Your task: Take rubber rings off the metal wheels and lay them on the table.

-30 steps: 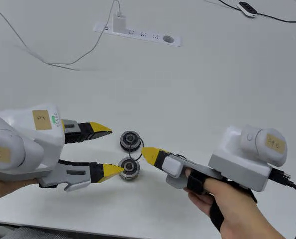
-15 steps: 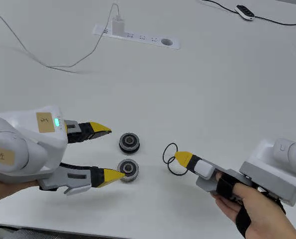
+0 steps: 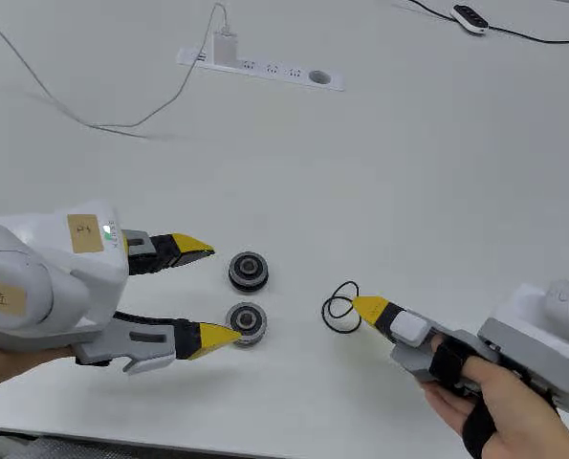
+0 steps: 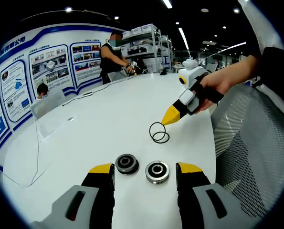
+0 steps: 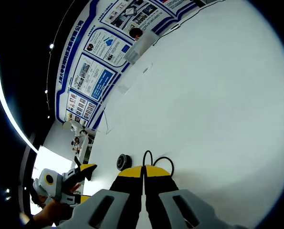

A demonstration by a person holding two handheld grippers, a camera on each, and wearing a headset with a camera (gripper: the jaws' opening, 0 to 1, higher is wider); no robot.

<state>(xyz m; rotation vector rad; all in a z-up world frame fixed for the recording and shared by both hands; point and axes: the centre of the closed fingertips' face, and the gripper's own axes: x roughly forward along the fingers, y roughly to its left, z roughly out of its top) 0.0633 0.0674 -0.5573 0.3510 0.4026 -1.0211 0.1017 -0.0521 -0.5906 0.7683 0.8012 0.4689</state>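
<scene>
Laying a ring (image 3: 339, 308) on the table (image 3: 408, 172) right of the wheels (image 3: 247, 321), our right gripper (image 3: 365, 308) pinches it; left gripper (image 3: 224, 292) gapes wide beside the wheels. Next, we judge, release it.

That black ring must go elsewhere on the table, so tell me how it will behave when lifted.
The rubber ring probably flops: it lies twisted into a double loop, not a clean circle. It looks wire-thin, so likely very light, and may slip from the right gripper's shut tips. Lying flat, it should not roll.
</scene>
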